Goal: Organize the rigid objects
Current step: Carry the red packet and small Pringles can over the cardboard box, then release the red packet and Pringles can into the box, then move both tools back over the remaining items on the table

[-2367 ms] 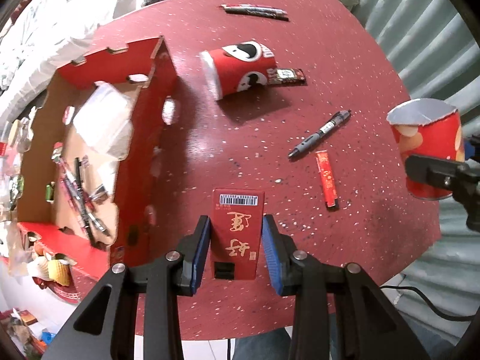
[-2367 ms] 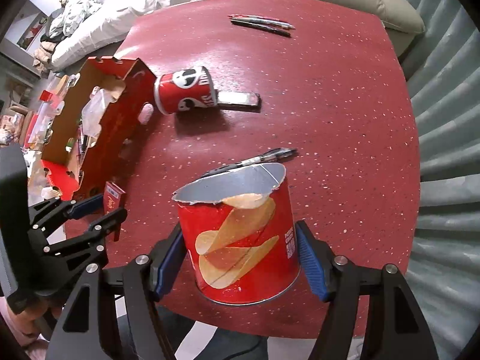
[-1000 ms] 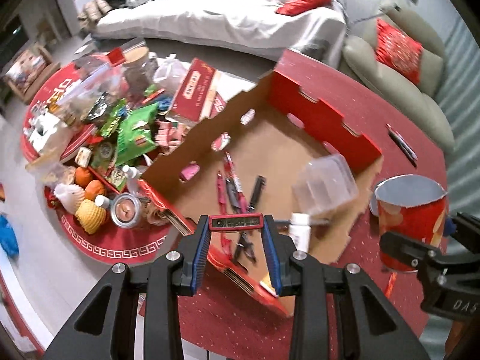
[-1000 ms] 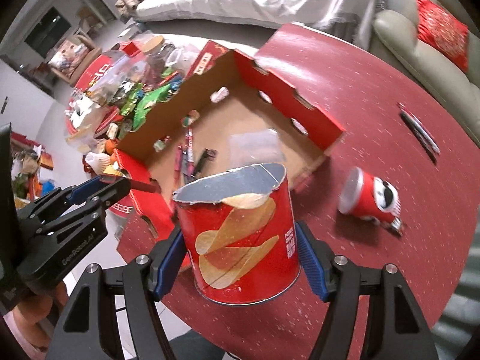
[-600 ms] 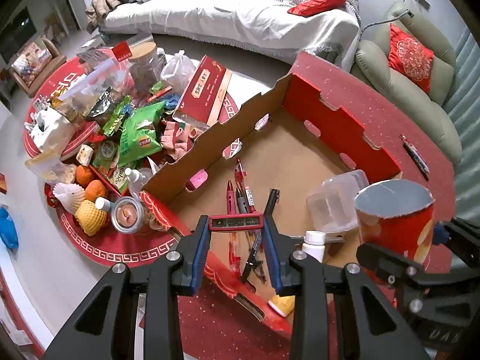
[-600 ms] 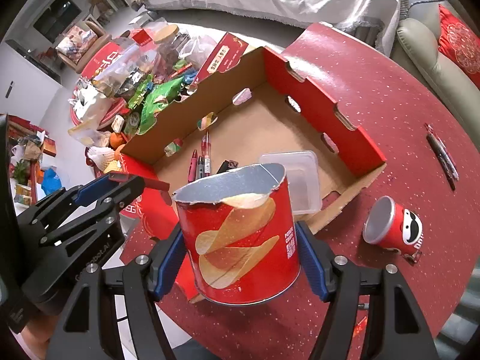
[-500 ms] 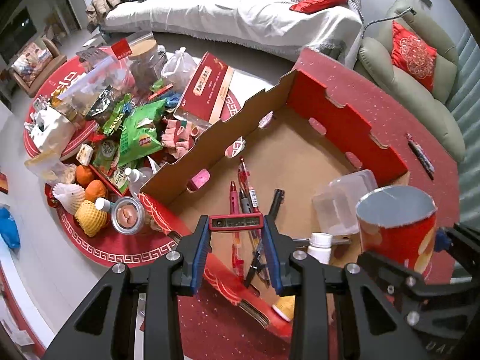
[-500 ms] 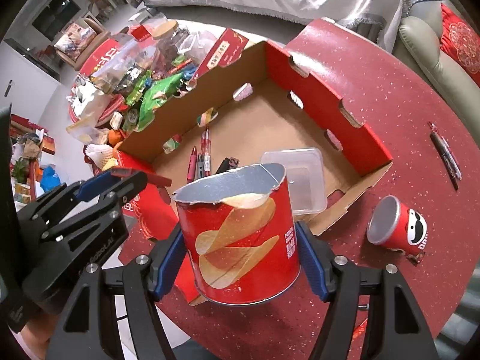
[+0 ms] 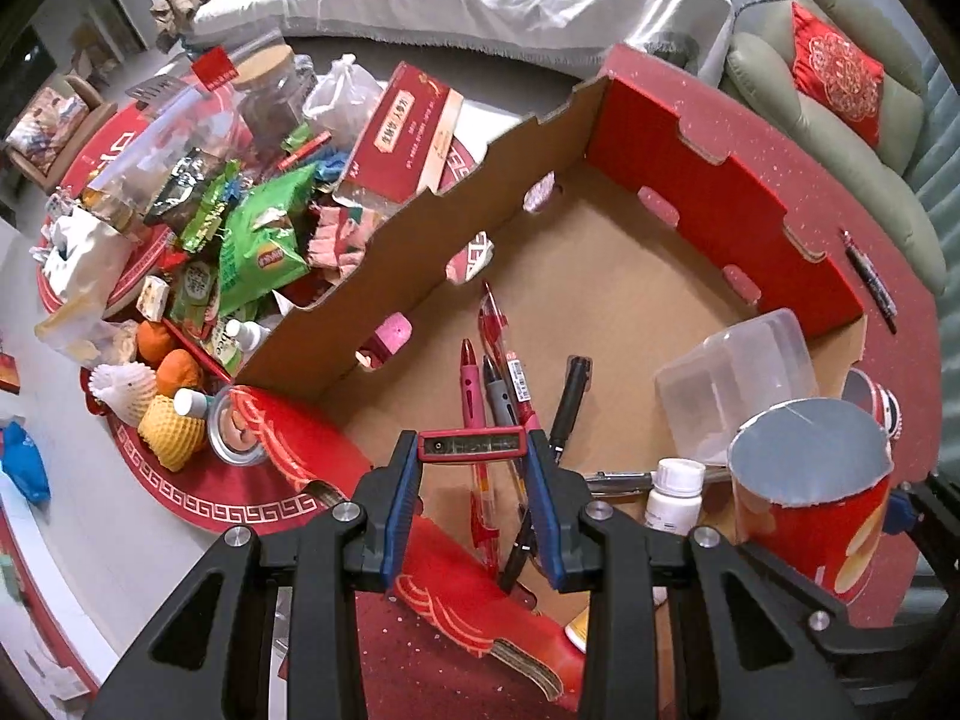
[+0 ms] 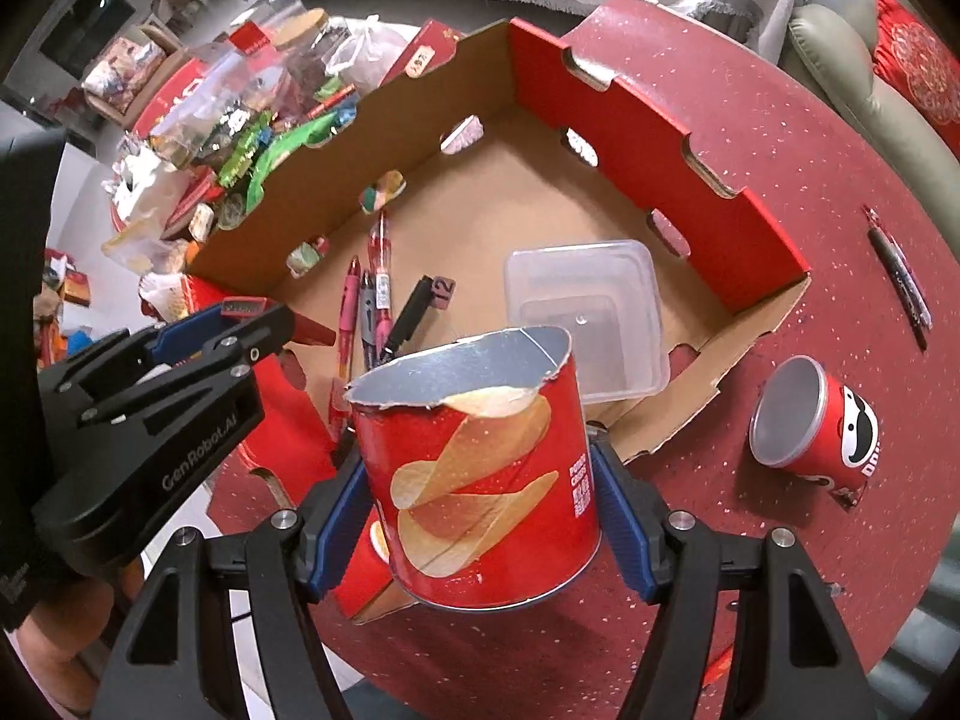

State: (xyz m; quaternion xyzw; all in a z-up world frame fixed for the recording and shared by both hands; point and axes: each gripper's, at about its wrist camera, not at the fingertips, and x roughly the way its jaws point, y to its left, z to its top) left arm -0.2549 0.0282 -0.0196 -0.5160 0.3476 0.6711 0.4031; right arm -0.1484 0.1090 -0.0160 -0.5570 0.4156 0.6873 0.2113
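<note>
My left gripper (image 9: 473, 480) is shut on a small flat red box (image 9: 472, 444), seen end-on, above the near corner of the cardboard box (image 9: 630, 276). In the right wrist view the left gripper (image 10: 240, 315) hangs at the box's left side. My right gripper (image 10: 480, 510) is shut on an upright red chip can (image 10: 480, 480) with a torn foil top, over the box's near wall (image 10: 678, 420). The can (image 9: 810, 504) also shows at the right of the left wrist view. Inside the box lie several pens (image 9: 492, 372), a clear plastic container (image 9: 738, 378) and a white bottle (image 9: 672, 492).
A second chip can (image 10: 822, 426) lies on its side on the red table (image 10: 750, 138), right of the box. Two pens (image 10: 900, 276) lie farther right. Beside the table a low red tray (image 9: 180, 480) holds snacks, fruit and jars. A sofa (image 9: 840, 108) stands behind.
Both grippers have come down closer over the cardboard box with their loads held; the box and its contents look larger and nearer now.
</note>
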